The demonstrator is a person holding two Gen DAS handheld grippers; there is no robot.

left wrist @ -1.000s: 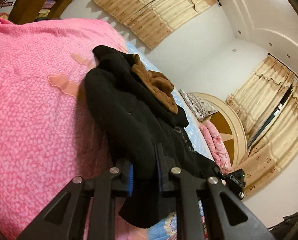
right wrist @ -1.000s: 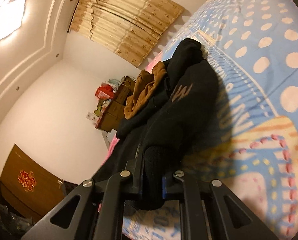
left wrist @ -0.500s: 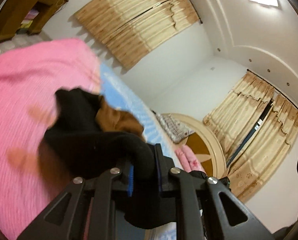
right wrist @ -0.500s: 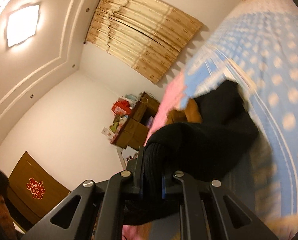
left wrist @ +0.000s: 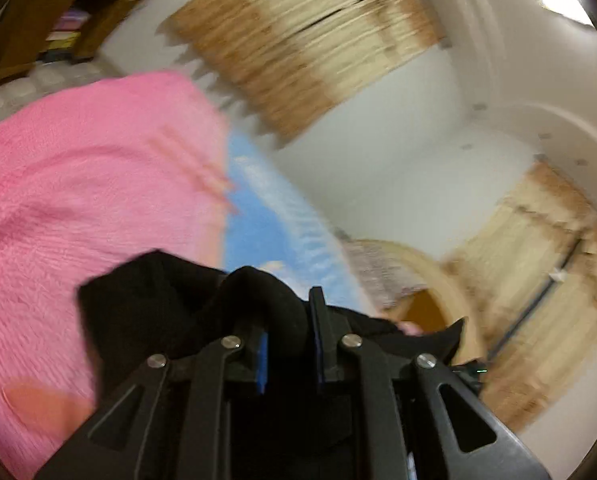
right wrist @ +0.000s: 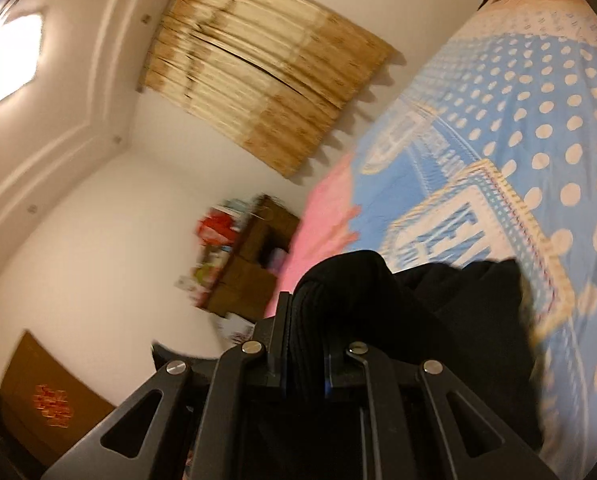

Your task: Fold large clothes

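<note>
Clamping a thick roll of the black garment [left wrist: 150,312] between the jaws of the left gripper [left wrist: 288,332], narrow and pressed on cloth. Pinching a ribbed, knitted edge of the same black garment [right wrist: 450,312] in the right gripper [right wrist: 304,344], jaws likewise nearly closed on it. Lifted clear of the bed, strung between the two tongs, bulk sagging below and out of sight; long axis cannot be told, though it seems to run from one gripper to the other. Soft, matte, heavy-looking fabric, bunched in rounded folds. Beneath: fuzzy pink blanket [left wrist: 78,184] beside a smooth blue dotted sheet [right wrist: 538,112]. Beyond: pleated tan curtain [left wrist: 298,40], blurred.
</note>
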